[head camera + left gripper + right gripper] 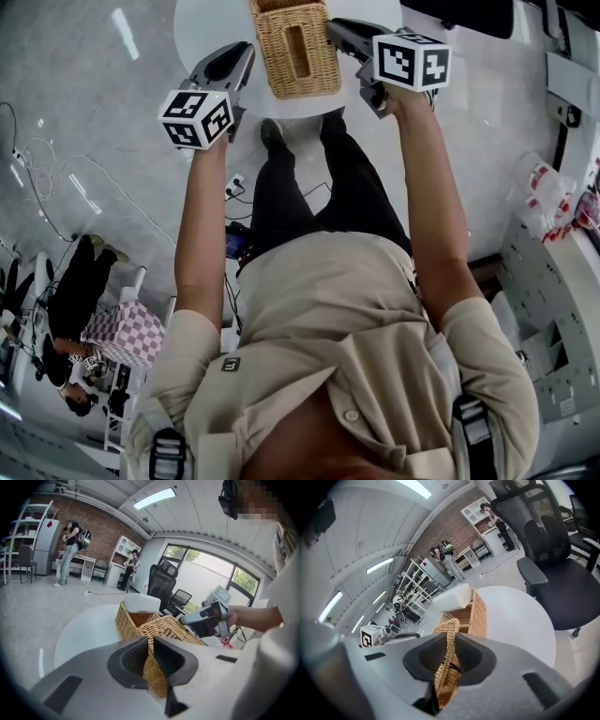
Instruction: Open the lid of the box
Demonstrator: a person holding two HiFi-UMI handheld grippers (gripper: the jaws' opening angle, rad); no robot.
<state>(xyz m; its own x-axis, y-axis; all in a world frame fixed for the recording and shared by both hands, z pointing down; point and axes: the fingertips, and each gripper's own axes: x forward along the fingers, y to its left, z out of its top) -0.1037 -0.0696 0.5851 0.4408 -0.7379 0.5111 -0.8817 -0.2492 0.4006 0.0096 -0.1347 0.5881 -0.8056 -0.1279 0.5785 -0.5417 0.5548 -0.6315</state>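
1. Grey shiny floor lies around a round white bench [202, 23], and at the back of the room I see a brick wall, white shelves and people standing by the desks.
2. On the bench stands a wicker box [123, 620], close to the edge where the person stands.
3. The wicker lid [298, 52] has a long slot in its middle. It is lifted and tilted over the near part of the box, so the brown inside of the box shows behind it.
4. The left tool [246, 54] is at the left side of the lid. In the left gripper view its jaws are nearly together, and the woven edge of the lid is pressed between them.
5. The right tool [337, 30] is at the right side of the lid. In the right gripper view its jaws are closed in the same way on a thin wicker edge of the lid.
6. So both tools hold the lid, one on each side, and the lid hangs between them.
7. At the far end of the box a white block [452, 597] sits on the rim; what it is I cannot tell.
8. A black office chair [548, 550] stands near the bench, on the far side from the person.
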